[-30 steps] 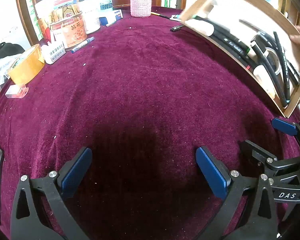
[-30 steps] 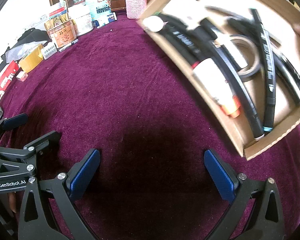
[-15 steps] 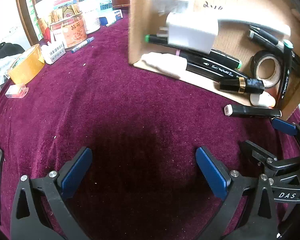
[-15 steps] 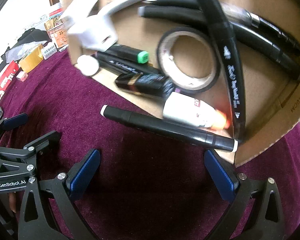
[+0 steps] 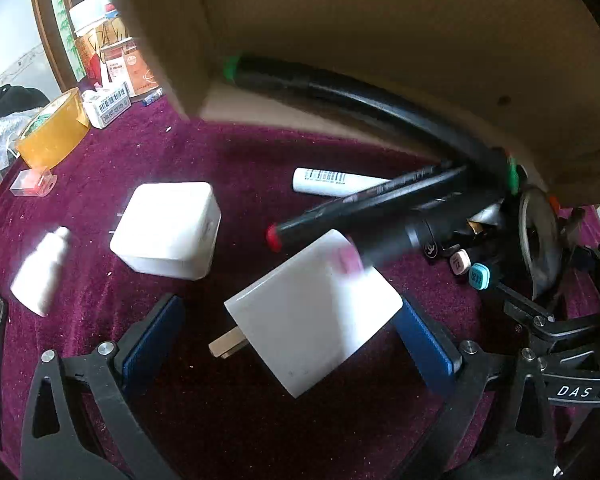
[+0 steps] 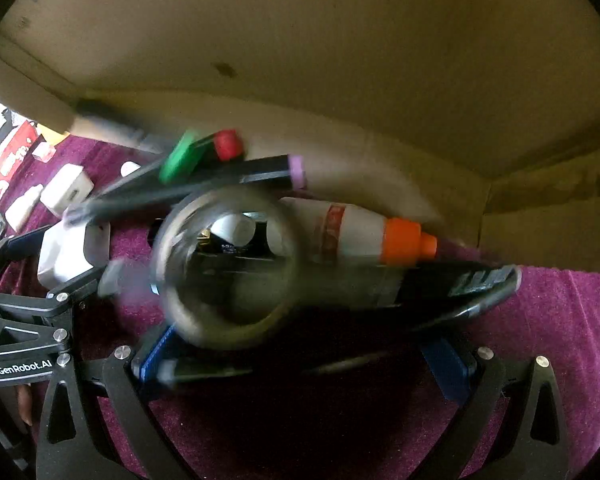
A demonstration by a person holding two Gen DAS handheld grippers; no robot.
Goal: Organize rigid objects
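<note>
- Cardboard box [image 5: 380, 40] hung tipped over the maroon tablecloth [image 5: 220, 152], open side down toward me, filling the top of both wrist views.
- Stuff was spilling out under it: a white charger block [image 5: 166, 230] sat flat on the cloth, and a second white plug adapter [image 5: 312, 320], prongs pointing lower left, showed right between my left gripper [image 5: 288, 336] pads. I couldn't tell if it was touching either pad.
- My left gripper's jaws were spread wide, holding nothing.
- A small white bottle [image 5: 42, 270] lay blurred off to the left, well apart from the chargers.
- A white tube with a barcode [image 5: 332, 182] lay further back on the cloth, near the box edge.
- Black markers were jumbled under the box rim: a red-tipped marker [image 5: 364, 204] slanted across the pile, and a green-capped marker [image 5: 340, 90] was half inside the box.
- From the right wrist, a roll of tape [image 6: 226, 268] stood on edge, blurry, dead centre, with an orange-capped white bottle [image 6: 364, 240] lying just behind it.
- My right gripper [image 6: 304, 356] was wide open too, gripping nothing, with markers lying between its pads.
- Far left at the table edge sat a roll of yellowish packing tape [image 5: 52, 132] and some tins [image 5: 120, 64].
</note>
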